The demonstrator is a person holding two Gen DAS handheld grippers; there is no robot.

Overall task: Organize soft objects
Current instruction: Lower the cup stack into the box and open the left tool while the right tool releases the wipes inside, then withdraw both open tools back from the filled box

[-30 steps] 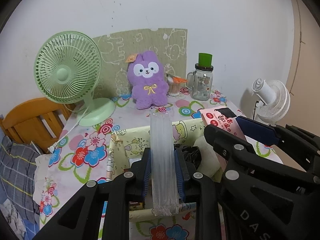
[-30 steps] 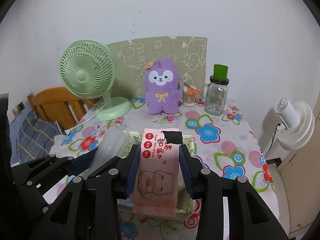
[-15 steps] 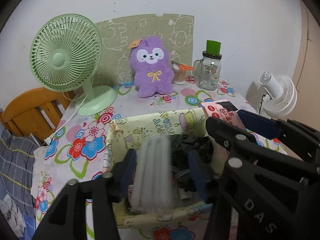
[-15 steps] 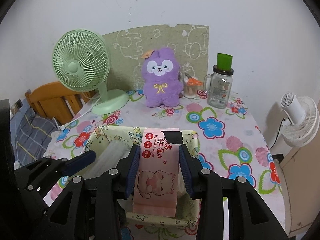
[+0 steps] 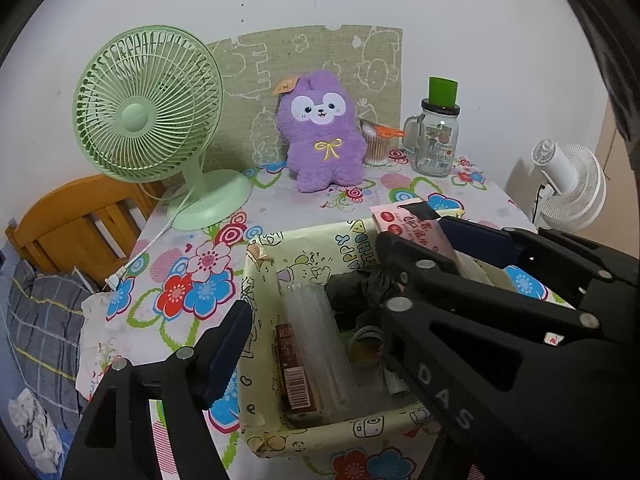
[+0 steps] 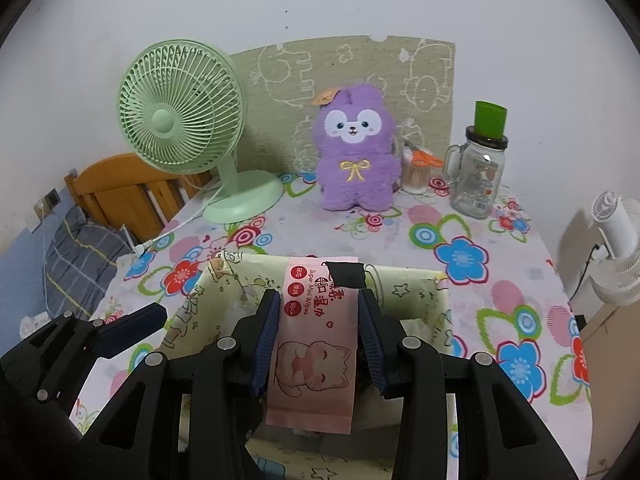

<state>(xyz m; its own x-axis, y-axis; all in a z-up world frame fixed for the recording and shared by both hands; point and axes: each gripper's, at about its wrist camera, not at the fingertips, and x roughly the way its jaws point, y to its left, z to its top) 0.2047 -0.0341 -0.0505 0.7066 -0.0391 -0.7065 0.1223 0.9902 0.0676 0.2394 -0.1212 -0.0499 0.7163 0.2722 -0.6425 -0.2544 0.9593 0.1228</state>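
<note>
2 fans flank plush (image 6: 356, 152) | left hand-held gripper (image 5: 308, 316) opening – clear pack (image 5: 316, 344) beneath | right hand-held gripper (image 6: 318, 340) pinching wipes pack (image 6: 316, 340)

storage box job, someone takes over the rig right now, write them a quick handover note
Left gripper: jaws opening, nothing pressed between them; the clear plastic pack lies in the storage box.
Right gripper: shut on the pink wipes pack, held over the box.
Done: clear pack is in, beside a brown packet and black bag.
Left: lower and release the wipes. The purple plush toy stands at the back of the table; probably next.
</note>
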